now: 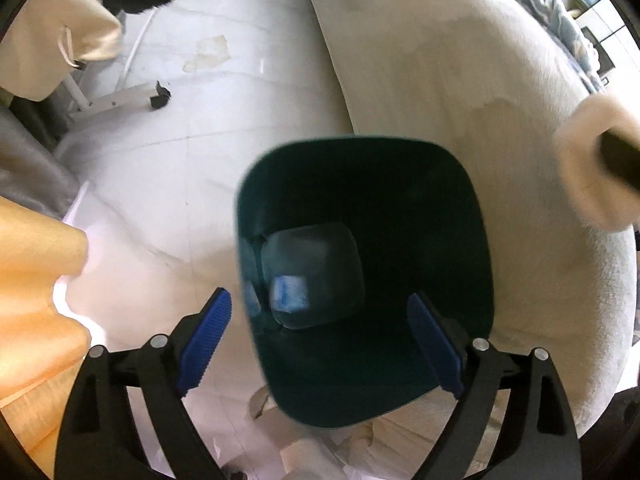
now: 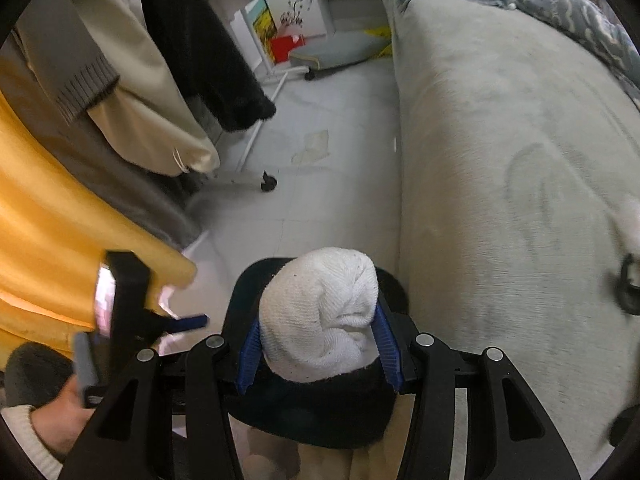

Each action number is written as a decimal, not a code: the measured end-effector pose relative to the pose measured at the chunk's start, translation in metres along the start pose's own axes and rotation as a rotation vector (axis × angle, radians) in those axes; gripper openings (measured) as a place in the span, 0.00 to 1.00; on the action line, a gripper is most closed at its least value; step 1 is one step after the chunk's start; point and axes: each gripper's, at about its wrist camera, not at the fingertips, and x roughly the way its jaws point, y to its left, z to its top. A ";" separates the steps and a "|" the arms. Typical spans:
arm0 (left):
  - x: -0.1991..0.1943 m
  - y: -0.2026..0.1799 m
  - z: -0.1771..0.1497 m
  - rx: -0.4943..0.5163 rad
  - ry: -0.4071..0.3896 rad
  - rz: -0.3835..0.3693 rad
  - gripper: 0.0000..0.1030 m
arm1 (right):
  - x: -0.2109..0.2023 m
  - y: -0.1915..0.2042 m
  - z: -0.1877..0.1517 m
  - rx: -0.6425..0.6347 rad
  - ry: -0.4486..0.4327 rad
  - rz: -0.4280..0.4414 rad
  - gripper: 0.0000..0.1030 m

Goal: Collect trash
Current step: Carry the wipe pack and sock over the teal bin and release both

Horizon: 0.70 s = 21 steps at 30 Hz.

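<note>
**White wad held over the bin**

The right tongs (image 2: 318,346) are clenched around a rolled white cloth wad (image 2: 320,312), held just above the dark green bin (image 1: 360,184) on the floor beside the bed (image 2: 500,160). It looks soft and light (it dents at the pads), so a mid-body pinch suits it. The left tongs (image 1: 320,340) hang released, tilted steeply down over the bin's rim, nothing between them.

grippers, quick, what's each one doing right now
left gripper: open, nothing between the jaws, above the dark green trash bin.
right gripper: shut on a rolled white cloth over the bin.
</note>
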 end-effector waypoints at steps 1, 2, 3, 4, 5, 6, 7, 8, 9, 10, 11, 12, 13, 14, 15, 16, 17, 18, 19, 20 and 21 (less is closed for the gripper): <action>-0.006 0.004 0.000 -0.001 -0.018 0.003 0.88 | 0.005 0.000 0.000 -0.002 0.011 -0.003 0.49; -0.010 0.006 0.001 0.001 -0.033 0.005 0.87 | 0.012 0.001 -0.001 -0.003 0.028 -0.007 0.49; -0.017 0.008 0.001 0.008 -0.060 0.013 0.86 | 0.019 0.002 -0.001 -0.003 0.042 -0.011 0.49; -0.024 0.010 0.001 0.016 -0.085 0.020 0.86 | 0.026 0.003 -0.003 -0.005 0.060 -0.017 0.49; -0.032 0.011 0.001 0.027 -0.118 0.023 0.86 | 0.031 0.002 -0.004 -0.006 0.072 -0.021 0.49; -0.038 0.009 -0.001 0.034 -0.135 0.025 0.85 | 0.037 0.003 -0.005 -0.009 0.087 -0.027 0.49; -0.045 0.008 -0.001 0.048 -0.159 0.027 0.84 | 0.045 0.004 -0.006 -0.012 0.105 -0.034 0.49; -0.050 0.006 -0.001 0.058 -0.174 0.027 0.83 | 0.050 0.005 -0.007 -0.014 0.116 -0.038 0.49; -0.056 0.004 -0.002 0.073 -0.192 0.030 0.83 | 0.056 0.007 -0.009 -0.018 0.132 -0.043 0.49; -0.060 0.002 -0.003 0.083 -0.205 0.032 0.83 | 0.063 0.008 -0.010 -0.021 0.147 -0.050 0.49; -0.065 0.001 -0.003 0.093 -0.221 0.033 0.82 | 0.067 0.009 -0.012 -0.025 0.157 -0.055 0.49; -0.071 0.001 -0.006 0.099 -0.238 0.037 0.82 | 0.072 0.010 -0.014 -0.028 0.171 -0.060 0.49; -0.073 0.001 -0.005 0.106 -0.253 0.043 0.82 | 0.077 0.011 -0.015 -0.030 0.184 -0.065 0.49; -0.077 0.001 -0.006 0.114 -0.272 0.054 0.82 | 0.083 0.012 -0.017 -0.034 0.200 -0.072 0.49; -0.083 0.000 -0.007 0.124 -0.297 0.079 0.82 | 0.088 0.013 -0.019 -0.040 0.211 -0.079 0.49; -0.087 -0.001 -0.007 0.136 -0.323 0.113 0.82 | 0.092 0.014 -0.022 -0.044 0.222 -0.085 0.49; -0.088 0.000 -0.007 0.147 -0.340 0.132 0.82 | 0.098 0.014 -0.026 -0.046 0.244 -0.093 0.49; -0.094 -0.003 -0.008 0.168 -0.366 0.151 0.82 | 0.103 0.014 -0.027 -0.050 0.255 -0.099 0.49; -0.097 -0.004 -0.009 0.178 -0.378 0.157 0.82 | 0.106 0.015 -0.029 -0.059 0.266 -0.106 0.49; -0.097 0.000 -0.009 0.183 -0.386 0.158 0.82 | 0.109 0.014 -0.030 -0.064 0.274 -0.111 0.49; -0.101 -0.001 -0.009 0.184 -0.398 0.154 0.82 | 0.112 0.013 -0.031 -0.069 0.286 -0.116 0.49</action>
